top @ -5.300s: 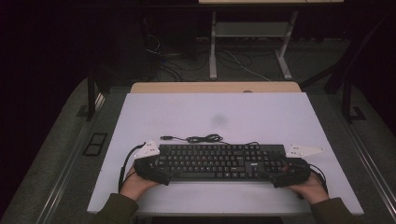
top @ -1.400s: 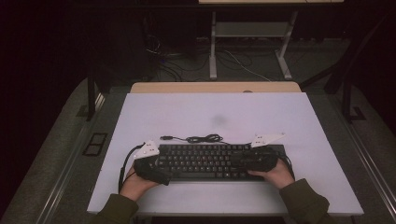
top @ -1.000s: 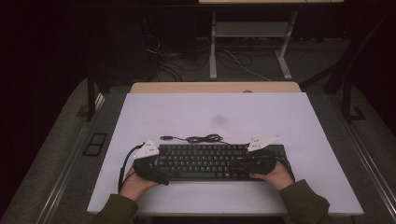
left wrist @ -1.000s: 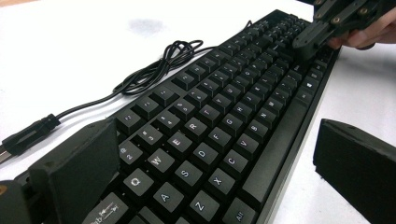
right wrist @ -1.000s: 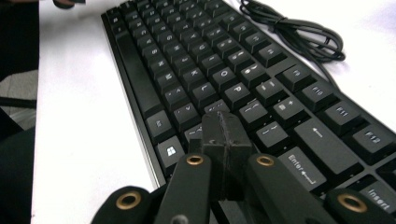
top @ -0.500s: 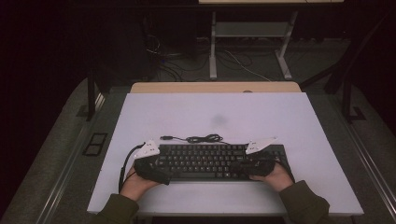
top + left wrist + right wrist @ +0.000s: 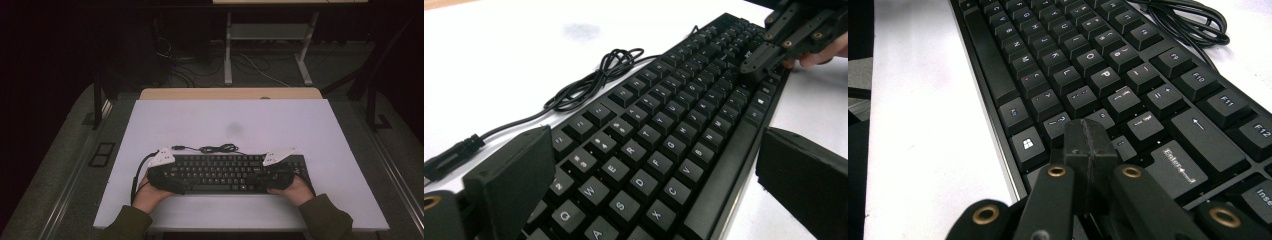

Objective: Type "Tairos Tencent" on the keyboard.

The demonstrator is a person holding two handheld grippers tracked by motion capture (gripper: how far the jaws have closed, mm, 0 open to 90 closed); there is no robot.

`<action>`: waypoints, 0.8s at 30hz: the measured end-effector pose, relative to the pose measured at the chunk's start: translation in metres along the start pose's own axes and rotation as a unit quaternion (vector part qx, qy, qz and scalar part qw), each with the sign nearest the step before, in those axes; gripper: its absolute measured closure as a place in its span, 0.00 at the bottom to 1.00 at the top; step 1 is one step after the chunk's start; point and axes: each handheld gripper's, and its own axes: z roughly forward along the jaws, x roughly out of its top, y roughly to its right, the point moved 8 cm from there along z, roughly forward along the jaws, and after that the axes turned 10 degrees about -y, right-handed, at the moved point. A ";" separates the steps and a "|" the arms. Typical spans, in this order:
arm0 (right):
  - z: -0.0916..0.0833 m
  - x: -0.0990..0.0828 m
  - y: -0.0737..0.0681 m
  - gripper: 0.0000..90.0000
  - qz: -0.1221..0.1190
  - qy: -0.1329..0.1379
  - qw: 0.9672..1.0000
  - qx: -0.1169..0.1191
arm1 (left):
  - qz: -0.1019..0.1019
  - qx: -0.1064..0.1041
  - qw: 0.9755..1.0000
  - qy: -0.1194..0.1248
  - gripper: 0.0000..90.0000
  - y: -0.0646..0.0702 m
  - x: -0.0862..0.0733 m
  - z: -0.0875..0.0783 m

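Note:
A black keyboard [image 7: 225,172] lies along the near side of the white table [image 7: 250,120], with its cable [image 7: 215,148] coiled behind it. My left gripper [image 7: 174,180] straddles the keyboard's left end. In the left gripper view its jaws [image 7: 654,165] stand wide, one over the back edge and one clear of the front edge, with the keyboard [image 7: 649,150] between them and a strip of table showing. My right gripper [image 7: 256,177] is shut and holds nothing. Its joined tips [image 7: 1088,140] rest low over the keys [image 7: 1073,65] near the Enter key. The left gripper view shows the right gripper [image 7: 751,65] farther off.
The cable's plug [image 7: 449,157] lies loose on the table behind the keyboard's left end. A wooden desk edge [image 7: 230,93] borders the table's far side. A metal stand [image 7: 265,50] and floor cables lie beyond it. The table has bare room behind and right of the keyboard.
In the oldest frame my right gripper was at the keyboard's right end; it has since moved left onto the keys. Over the last second neither hand has visibly shifted.

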 end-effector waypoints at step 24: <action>0.000 0.000 -0.001 0.99 -0.001 -0.002 1.000 -0.002 | -0.009 -0.015 0.999 -0.030 0.54 -0.001 0.017 0.018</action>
